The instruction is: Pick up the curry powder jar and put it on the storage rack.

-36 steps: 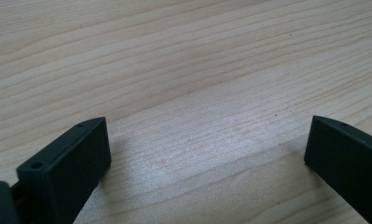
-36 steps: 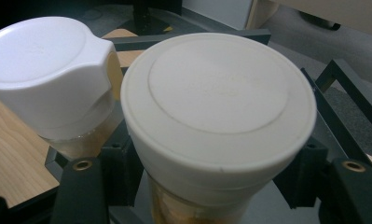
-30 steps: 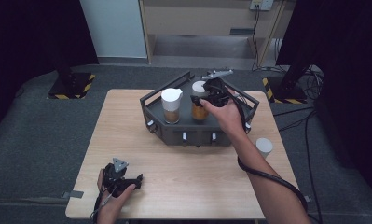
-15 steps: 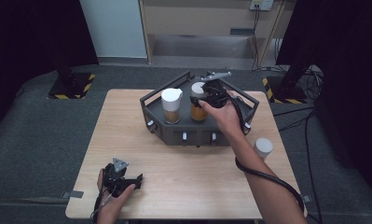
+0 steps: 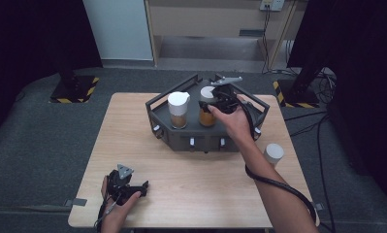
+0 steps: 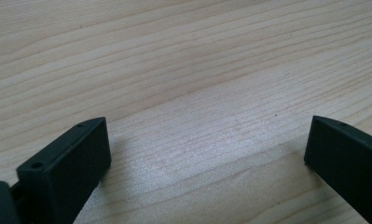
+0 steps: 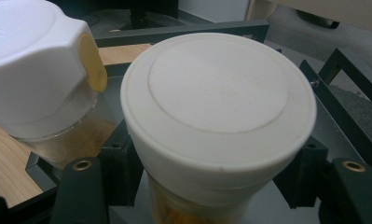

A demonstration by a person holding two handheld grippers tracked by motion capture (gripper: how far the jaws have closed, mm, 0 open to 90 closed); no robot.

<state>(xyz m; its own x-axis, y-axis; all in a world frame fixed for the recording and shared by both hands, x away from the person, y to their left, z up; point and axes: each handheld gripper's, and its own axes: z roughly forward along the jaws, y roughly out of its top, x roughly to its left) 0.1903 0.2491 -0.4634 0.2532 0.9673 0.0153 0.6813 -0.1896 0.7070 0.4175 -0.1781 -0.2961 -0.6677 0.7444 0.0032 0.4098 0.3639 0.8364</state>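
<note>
a white-capped jar (image 7: pixel 218 116) of amber contents stands in the right-hand slot of a dark rack (image 5: pixel 181 138) at the far middle of a wooden table (image 5: pixel 191 194), with the right gripper (image 5: pixel 215 103) clamped on it just under the cap. in the right gripper view the black jaws sit against the jar's neck on either side, below the cap's overhang. the work in hand looks like lifting the jar out of its slot or setting it there, and either way the move is best kept straight up or down, jar upright, so the base clears the rack floor without tipping.

just beside it, to its left, a second jar (image 5: pixel 178 109) with a spouted white cap stands in the next slot; the two caps are near, so any sideways drift that way risks a knock. the rack's raised rail (image 5: pixel 251 99) runs round the back and right, close to the person's hand, leaving the way up as the freest route. a loose white cap (image 5: pixel 273 153) lies on the table to the right of the rack, near the edge. the front half of the table is bare wood, good room for setting down.

the left gripper (image 5: pixel 125 184) rests at the near left corner, jaws apart over bare wood and holding nothing.
</note>
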